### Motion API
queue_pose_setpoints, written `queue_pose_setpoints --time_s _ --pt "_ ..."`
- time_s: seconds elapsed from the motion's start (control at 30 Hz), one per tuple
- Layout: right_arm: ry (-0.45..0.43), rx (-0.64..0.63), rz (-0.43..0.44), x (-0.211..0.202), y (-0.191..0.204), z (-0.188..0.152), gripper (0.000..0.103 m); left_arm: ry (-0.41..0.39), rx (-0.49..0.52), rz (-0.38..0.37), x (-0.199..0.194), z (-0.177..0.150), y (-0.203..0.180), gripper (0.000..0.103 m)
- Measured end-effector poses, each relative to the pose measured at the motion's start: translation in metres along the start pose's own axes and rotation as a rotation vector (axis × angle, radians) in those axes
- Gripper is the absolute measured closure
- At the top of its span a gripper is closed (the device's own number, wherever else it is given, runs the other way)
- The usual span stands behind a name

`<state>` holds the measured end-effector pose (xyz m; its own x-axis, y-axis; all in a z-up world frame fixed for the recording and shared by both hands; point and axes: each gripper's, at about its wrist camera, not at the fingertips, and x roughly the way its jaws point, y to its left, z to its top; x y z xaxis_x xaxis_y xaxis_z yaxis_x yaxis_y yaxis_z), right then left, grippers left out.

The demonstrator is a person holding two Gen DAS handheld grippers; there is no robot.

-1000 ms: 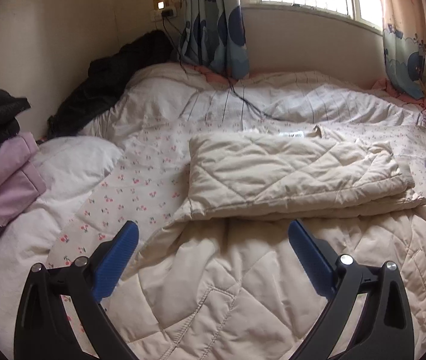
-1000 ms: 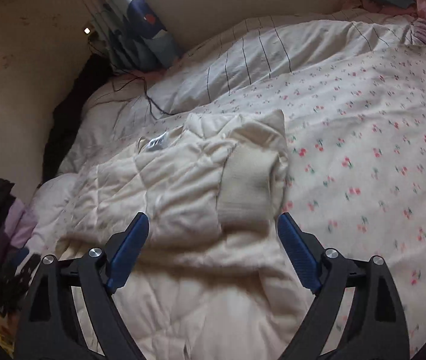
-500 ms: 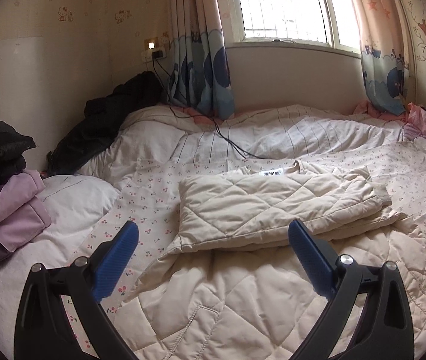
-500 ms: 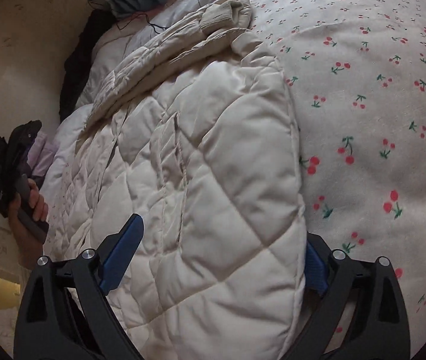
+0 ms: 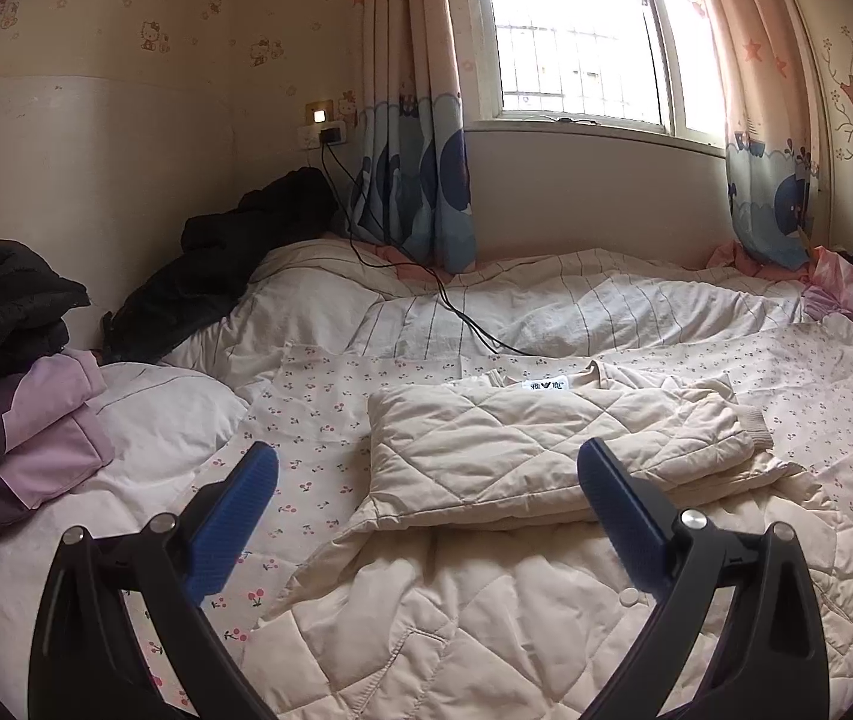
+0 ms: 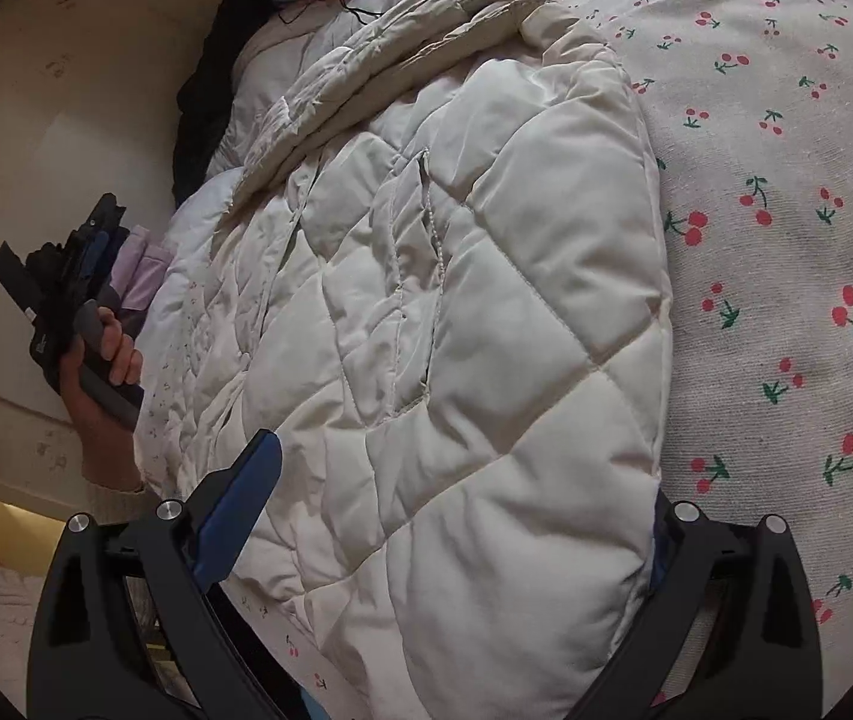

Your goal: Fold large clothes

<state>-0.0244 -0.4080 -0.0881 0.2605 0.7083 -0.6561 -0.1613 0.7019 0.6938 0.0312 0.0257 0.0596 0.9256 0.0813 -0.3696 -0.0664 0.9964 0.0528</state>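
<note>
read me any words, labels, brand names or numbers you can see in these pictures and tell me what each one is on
White neck label on the quilted cream jacket: dark print, too small and blurred to read.
Wallpaper: cartoon cat figures only, no words.
Nothing else carries readable text.

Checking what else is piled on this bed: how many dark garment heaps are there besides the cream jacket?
2. One black heap lies at the bed's far left corner against the wall, below the socket. Another black heap sits at the left edge, atop purple folded clothes. More may be hidden out of frame.
</note>
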Motion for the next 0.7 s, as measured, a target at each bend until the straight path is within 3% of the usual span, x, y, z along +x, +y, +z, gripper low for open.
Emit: queue_pose_setpoints --time_s 0.13,0.5,0.6,0.7 --pt "-0.010 0.000 0.054 -0.004 -0.003 0.000 0.009 0.004 0.003 0.001 0.002 -0.001 -0.001 0.007" --pt "0.011 -0.048 0.023 0.004 -0.004 -0.006 0.007 0.028 0.054 -0.019 0.009 -0.006 -0.006 0.007" --pt "0.016 -0.053 0.005 0.005 -0.002 -0.006 0.007 0.138 0.082 -0.120 0.024 -0.006 -0.001 0.007" --pt "0.017 -0.065 -0.011 0.006 0.000 -0.008 0.007 0.260 0.019 -0.193 0.034 -0.011 0.032 0.007"
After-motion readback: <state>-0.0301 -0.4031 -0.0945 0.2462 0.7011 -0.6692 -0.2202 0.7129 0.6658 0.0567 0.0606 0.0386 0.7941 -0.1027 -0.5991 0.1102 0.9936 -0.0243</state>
